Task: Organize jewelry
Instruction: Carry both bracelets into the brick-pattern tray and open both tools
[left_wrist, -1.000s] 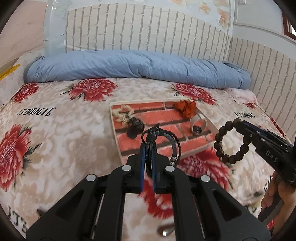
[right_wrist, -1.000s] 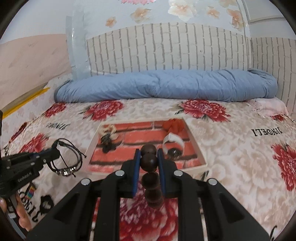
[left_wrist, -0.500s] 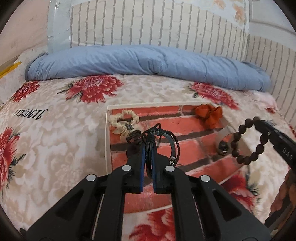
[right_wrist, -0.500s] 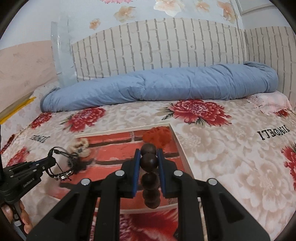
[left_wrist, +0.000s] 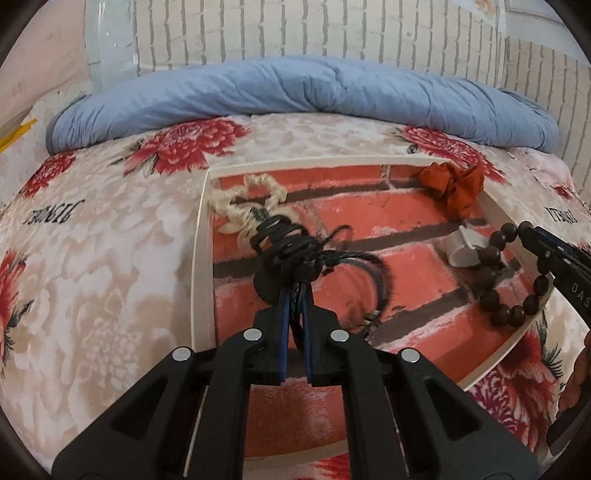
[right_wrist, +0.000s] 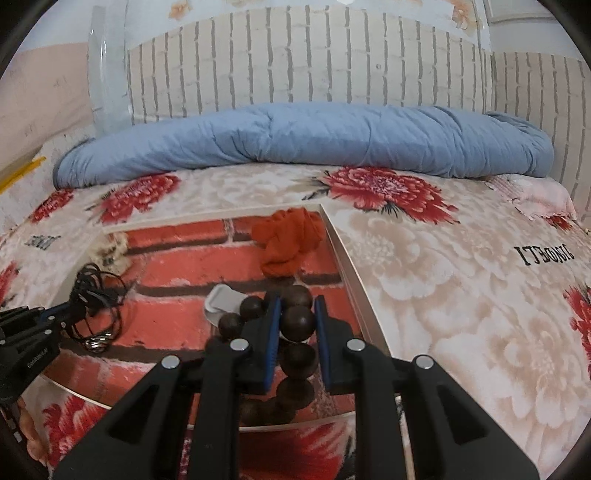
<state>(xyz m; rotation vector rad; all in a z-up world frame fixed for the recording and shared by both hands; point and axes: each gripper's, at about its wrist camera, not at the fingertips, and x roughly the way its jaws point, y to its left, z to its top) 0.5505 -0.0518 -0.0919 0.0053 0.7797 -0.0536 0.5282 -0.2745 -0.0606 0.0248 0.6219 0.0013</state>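
Already well along, judging by the shallow rectangular tray with a white rim and red brick-pattern floor (left_wrist: 201, 258) lying on the floral bedspread (left_wrist: 103, 266). Four pieces lying inside: a cream ruffled scrunchie (left_wrist: 243, 206) in the tray's far left corner, a black coiled hair tie (left_wrist: 280, 240) just beside it, an orange fabric scrunchie (right_wrist: 288, 240) in the far right corner, and a pale grey band (right_wrist: 221, 301) near the right edge.

Two pieces not yet set down. Left gripper (left_wrist: 295, 306) clamped tight on the black braided cord bracelet with a small metal clasp (left_wrist: 369, 280), held over the tray's left half, close to the black hair tie; touching the floor or not, cannot tell. Right gripper (right_wrist: 297, 325) pinched on one bead of the dark brown wooden bead bracelet (right_wrist: 295, 321), the rest of the loop hanging down over the tray's near right part, beside the grey band.

Left to do, by this reading: lower both bracelets onto bare brick floor, release, and draw back. Probably the last pieces, though nothing of the bed behind the cameras shows. Some risk of the cord bracelet tangling with the hair tie if dropped right there.
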